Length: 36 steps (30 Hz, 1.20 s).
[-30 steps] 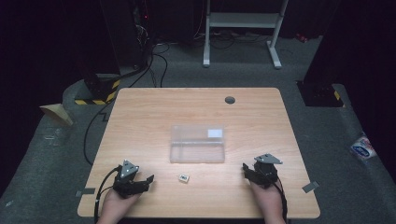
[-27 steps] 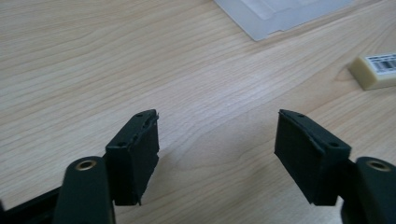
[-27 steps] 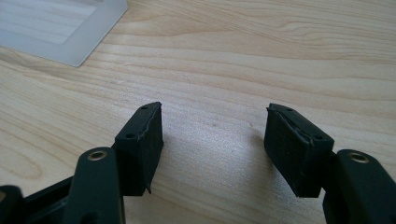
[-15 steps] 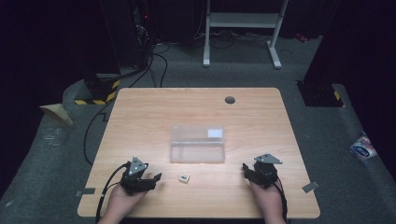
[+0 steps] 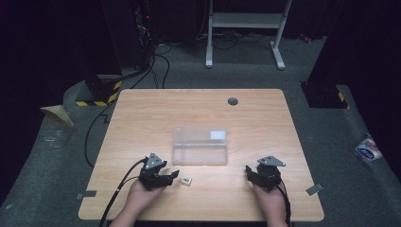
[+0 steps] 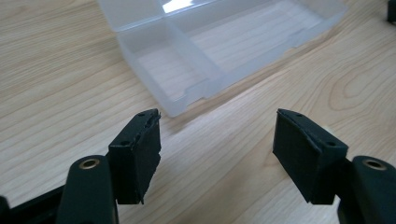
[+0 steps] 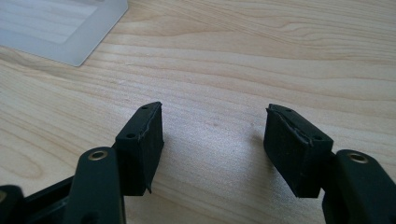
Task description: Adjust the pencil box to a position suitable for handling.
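A clear plastic compartment box (image 5: 200,144) lies open-topped at the middle of the wooden table (image 5: 142,118); its near corner (image 6: 187,70) shows in the left gripper view and a corner (image 7: 60,28) in the right gripper view. A small white piece (image 5: 187,180) rests on the table just in front of the box. My left gripper (image 5: 172,177) sits close to the left of that piece, open, with nothing between its jaws (image 6: 217,154). My right gripper (image 5: 249,172) rests near the front right, open and empty (image 7: 215,140).
A dark round grommet (image 5: 232,101) sits near the table's far edge. Cables (image 5: 120,189) trail off the front left. Grey tape patches (image 5: 314,189) lie on the floor beside the table. A white frame stand (image 5: 246,23) stands beyond.
My left gripper has moved right along the front of the table, toward the small white piece. The right gripper has stayed still.
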Motion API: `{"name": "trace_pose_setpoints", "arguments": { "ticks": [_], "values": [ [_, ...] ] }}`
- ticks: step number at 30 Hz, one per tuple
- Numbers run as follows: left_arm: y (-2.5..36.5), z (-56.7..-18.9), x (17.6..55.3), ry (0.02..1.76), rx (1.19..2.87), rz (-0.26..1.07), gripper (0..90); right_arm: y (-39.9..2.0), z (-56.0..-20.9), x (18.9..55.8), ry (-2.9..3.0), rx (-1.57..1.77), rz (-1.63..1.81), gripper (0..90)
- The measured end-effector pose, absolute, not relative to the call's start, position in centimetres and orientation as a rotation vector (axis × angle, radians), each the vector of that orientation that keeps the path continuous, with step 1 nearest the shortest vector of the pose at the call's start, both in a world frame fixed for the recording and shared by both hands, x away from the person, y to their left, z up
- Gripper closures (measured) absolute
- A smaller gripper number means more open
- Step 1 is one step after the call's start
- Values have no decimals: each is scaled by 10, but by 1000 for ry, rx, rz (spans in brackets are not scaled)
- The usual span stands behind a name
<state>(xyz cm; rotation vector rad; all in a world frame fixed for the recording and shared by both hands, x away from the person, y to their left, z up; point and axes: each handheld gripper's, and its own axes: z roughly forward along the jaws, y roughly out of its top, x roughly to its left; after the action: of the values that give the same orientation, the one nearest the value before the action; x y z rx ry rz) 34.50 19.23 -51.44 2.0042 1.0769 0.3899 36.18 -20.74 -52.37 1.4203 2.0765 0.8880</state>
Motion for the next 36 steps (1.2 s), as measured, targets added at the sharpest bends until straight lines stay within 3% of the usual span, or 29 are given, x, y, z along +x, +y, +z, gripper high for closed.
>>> {"name": "trace_pose_setpoints", "arguments": {
  "ticks": [9, 29, 34, 36],
  "values": [
    [175, -514, 339, 1021, 1982, 368, 321, -205, -524, 361, 2059, 1406, 868, 400],
    [144, -522, 322, 951, 2110, 375, 346, -204, -524, 360, 2051, 1393, 854, 407],
    [141, -523, 318, 953, 2128, 371, 418, -204, -523, 360, 2051, 1395, 854, 407],
    [141, -522, 318, 934, 2147, 407, 489, -204, -523, 360, 2051, 1391, 852, 407]
  ]
}}
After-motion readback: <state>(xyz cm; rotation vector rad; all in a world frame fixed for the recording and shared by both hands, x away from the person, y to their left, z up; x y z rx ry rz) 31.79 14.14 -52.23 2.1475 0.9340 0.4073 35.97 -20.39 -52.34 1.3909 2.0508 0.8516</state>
